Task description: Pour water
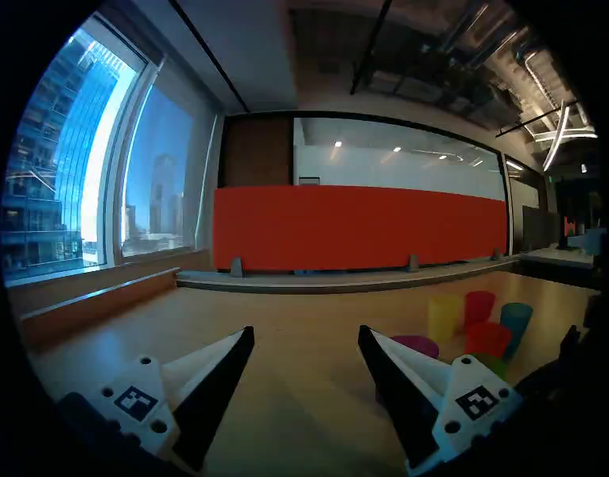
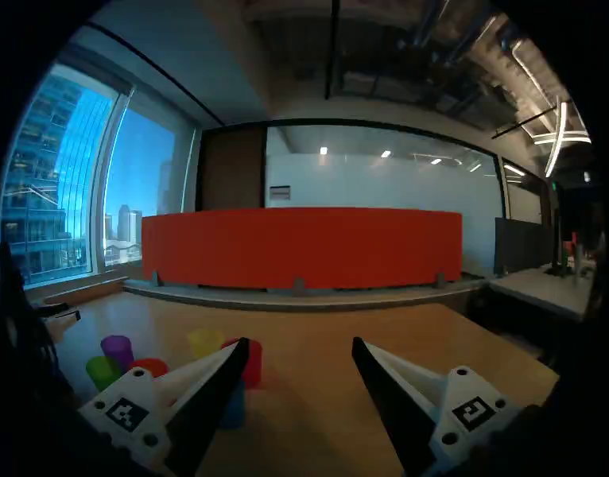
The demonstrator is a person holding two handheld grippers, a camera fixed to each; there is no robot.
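Left gripper view: cups point(image 1: 486, 338) on bench point(image 1: 320, 306) before orange partition point(image 1: 360, 226); left gripper point(image 1: 305, 330), right gripper point(image 2: 300, 342) fingers point(image 1: 217, 374) spread, empty, coded-square tags point(image 1: 137, 400).

Partly hidden behind a finger point(image 1: 400, 389) of the left gripper point(image 1: 305, 332): purple cup point(image 1: 416, 344), green cup point(image 1: 490, 364). Behind a right gripper point(image 2: 299, 343) finger: blue cup point(image 2: 234, 407), left side of red cup point(image 2: 254, 362). Cannot tell any cup's contents.

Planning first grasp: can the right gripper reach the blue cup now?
Probably yes: right gripper is open, and the blue cup stands nearest, partly behind one finger, no other cup in front.
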